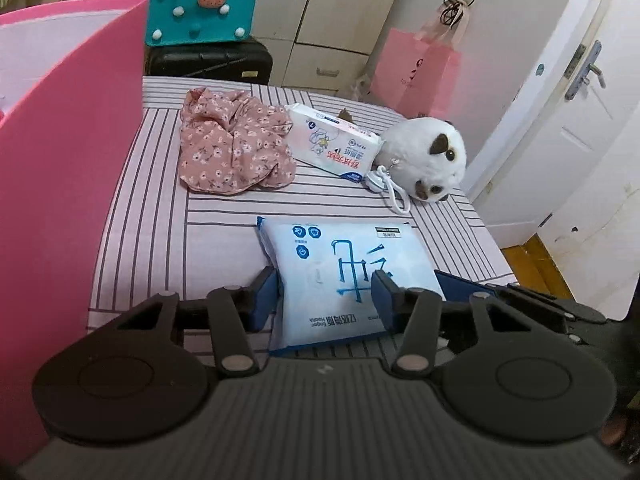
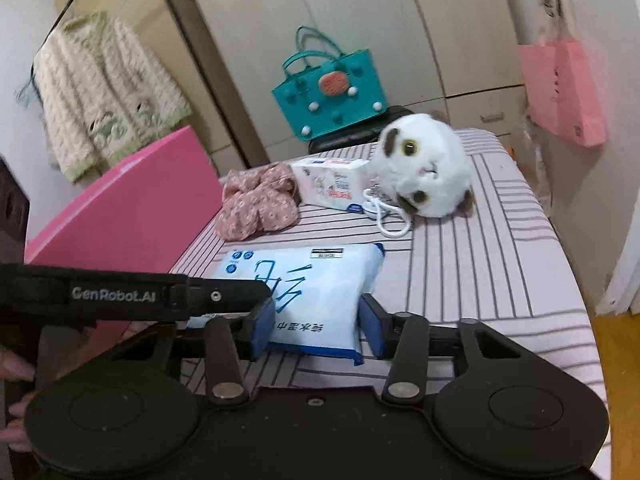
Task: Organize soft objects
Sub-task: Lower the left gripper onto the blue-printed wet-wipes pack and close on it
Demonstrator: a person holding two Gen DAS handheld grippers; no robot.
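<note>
A light-blue pack of wet wipes (image 1: 344,256) (image 2: 312,280) lies at the near edge of the striped bed cover (image 1: 152,220). My left gripper (image 1: 324,300) has its blue pads at the pack's near-left part, one against the dented left edge and one on the top face. My right gripper (image 2: 316,324) pinches the pack's near end between both pads. Its blue finger (image 1: 460,286) shows at the right in the left wrist view. Farther back lie a pink floral cloth (image 1: 232,148) (image 2: 256,208), a white tissue pack (image 1: 336,144) (image 2: 332,180) and a white plush cat (image 1: 428,152) (image 2: 428,172).
An open pink box (image 1: 60,160) (image 2: 132,216) stands along the left of the bed. Behind are a teal bag (image 1: 200,8) on a black suitcase (image 1: 212,60), cupboards and a pink paper bag (image 1: 416,72). A white door (image 1: 560,120) is at the right. A person's hand (image 2: 16,364) shows at the left edge.
</note>
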